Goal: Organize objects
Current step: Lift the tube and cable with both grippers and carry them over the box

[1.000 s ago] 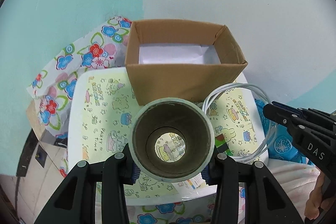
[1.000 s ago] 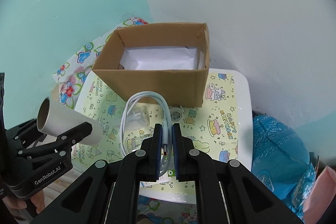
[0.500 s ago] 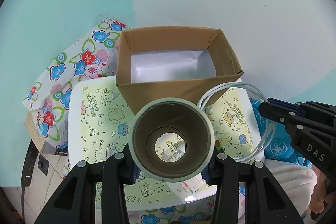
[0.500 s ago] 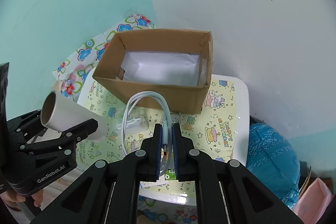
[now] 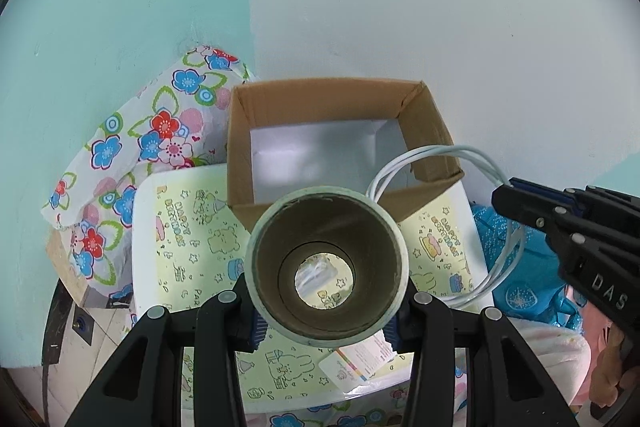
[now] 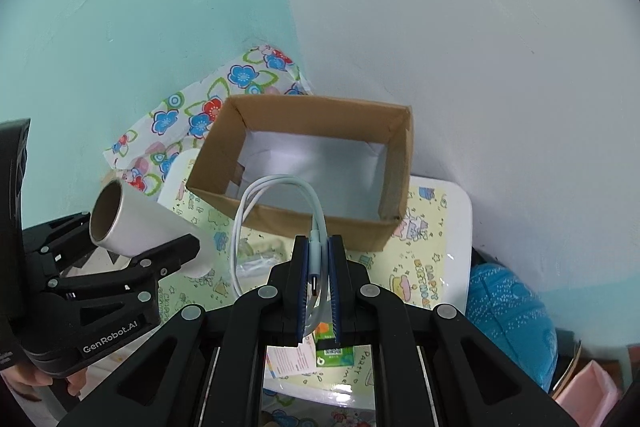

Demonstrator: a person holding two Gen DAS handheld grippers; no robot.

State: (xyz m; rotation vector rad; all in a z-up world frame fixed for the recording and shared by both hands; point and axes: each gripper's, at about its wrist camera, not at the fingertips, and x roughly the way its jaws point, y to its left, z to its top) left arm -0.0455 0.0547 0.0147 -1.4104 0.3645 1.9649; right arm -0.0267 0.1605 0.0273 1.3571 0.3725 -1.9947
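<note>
An open cardboard box (image 5: 328,103) lined with white paper stands at the back of a small table (image 5: 144,247) against the wall. My left gripper (image 5: 326,319) is shut on a white roll with a brown cardboard core (image 5: 360,227), which I look through end-on; it is held above the table just in front of the box. My right gripper (image 6: 318,259) is shut on a coiled white cable (image 6: 240,227), whose loop hangs over the box's (image 6: 296,223) near wall. In the right wrist view the roll (image 6: 136,223) and left gripper (image 6: 132,239) are at the left.
The table carries a yellow birthday-print cover, a small card (image 5: 360,359), a green packet (image 6: 332,339) and a clear plastic bag (image 6: 256,263). A floral cloth (image 5: 160,127) lies to the left of the box. A blue bag (image 6: 508,307) sits to the right of the table.
Both grippers have risen and come closer to the box, keeping their loads. The box's inside shows more, and the cable loop now overlaps its near wall.
</note>
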